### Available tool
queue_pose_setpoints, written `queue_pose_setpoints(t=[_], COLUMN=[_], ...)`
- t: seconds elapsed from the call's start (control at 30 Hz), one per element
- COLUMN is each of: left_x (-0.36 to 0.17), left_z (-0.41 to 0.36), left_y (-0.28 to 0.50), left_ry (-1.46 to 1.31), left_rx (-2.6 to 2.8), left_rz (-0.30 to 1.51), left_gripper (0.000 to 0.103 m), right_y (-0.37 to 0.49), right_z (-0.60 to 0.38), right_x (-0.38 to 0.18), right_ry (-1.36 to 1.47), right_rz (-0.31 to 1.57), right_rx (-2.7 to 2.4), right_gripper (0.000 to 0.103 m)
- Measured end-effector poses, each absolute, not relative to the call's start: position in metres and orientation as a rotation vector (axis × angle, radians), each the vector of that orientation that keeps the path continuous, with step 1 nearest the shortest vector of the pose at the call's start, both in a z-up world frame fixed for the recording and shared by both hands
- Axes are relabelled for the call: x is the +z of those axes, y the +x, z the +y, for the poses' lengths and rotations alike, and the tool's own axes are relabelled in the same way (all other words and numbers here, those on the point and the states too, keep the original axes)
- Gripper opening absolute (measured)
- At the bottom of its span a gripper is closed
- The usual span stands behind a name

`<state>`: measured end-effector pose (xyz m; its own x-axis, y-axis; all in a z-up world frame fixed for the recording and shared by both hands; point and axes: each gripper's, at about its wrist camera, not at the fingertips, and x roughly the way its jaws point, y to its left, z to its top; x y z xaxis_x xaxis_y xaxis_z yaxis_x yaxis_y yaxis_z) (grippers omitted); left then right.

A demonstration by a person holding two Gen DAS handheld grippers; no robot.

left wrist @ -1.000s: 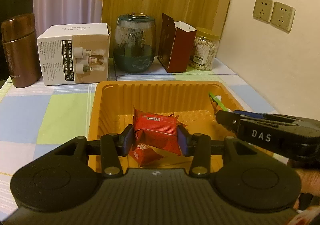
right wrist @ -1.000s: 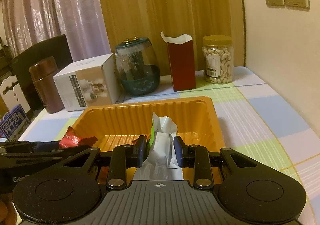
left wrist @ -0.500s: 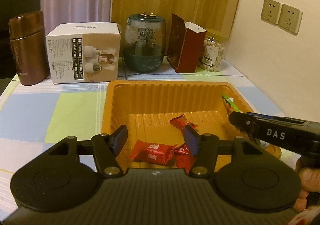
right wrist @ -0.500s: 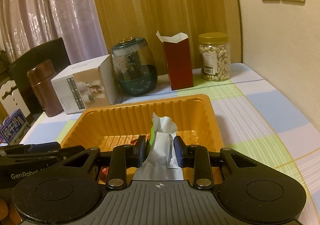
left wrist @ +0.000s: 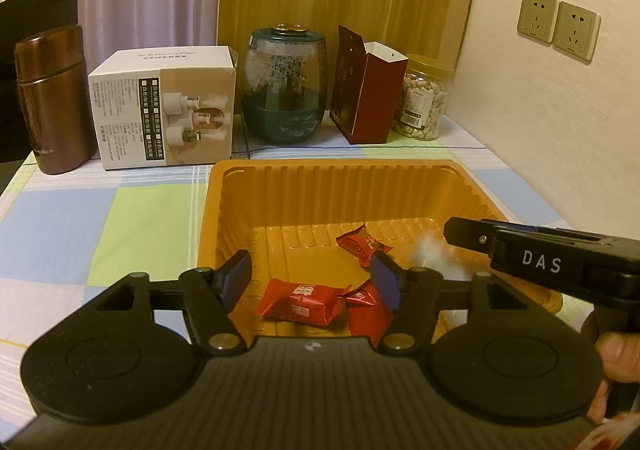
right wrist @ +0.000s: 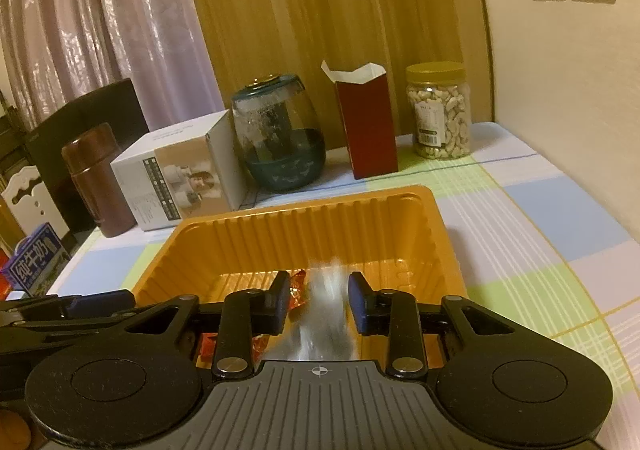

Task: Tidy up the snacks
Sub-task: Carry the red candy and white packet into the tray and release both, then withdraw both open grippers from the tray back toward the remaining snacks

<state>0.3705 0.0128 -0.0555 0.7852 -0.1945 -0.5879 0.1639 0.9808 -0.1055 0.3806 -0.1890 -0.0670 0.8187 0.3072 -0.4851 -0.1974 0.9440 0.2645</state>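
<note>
An orange plastic tray sits on the checked tablecloth and holds three red snack packets; the nearest lies flat below my left gripper. Its jaws are opening, and nothing is between the pads. My right gripper hovers over the tray's near right part. A white packet shows as a blur between its pads, which stand slightly clear of it. From the left wrist view the right gripper enters from the right with the white blur under its tip.
Along the back stand a brown flask, a white box, a teal glass jar, an open dark red carton and a nut jar. A wall bounds the right. A blue milk carton stands far left.
My left gripper let go of the red packet, which now lies in the tray, and its jaws spread wider. The white packet, gripped upright before, is blurred and lower between the right pads.
</note>
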Motion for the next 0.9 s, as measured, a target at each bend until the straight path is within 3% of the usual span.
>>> queue_pose_setpoints(t=[0.9], left_x=[-0.041], left_z=[0.015], left_y=[0.343], left_ry=[-0.038], left_rx=[-0.177], left_rz=[0.595], left_gripper=[0.065], right_y=[0.358], right_z=[-0.196], right_x=[-0.052], right_ry=[0.181], right_rz=[0.487], right_rx=[0.245], right_gripper=[0.043])
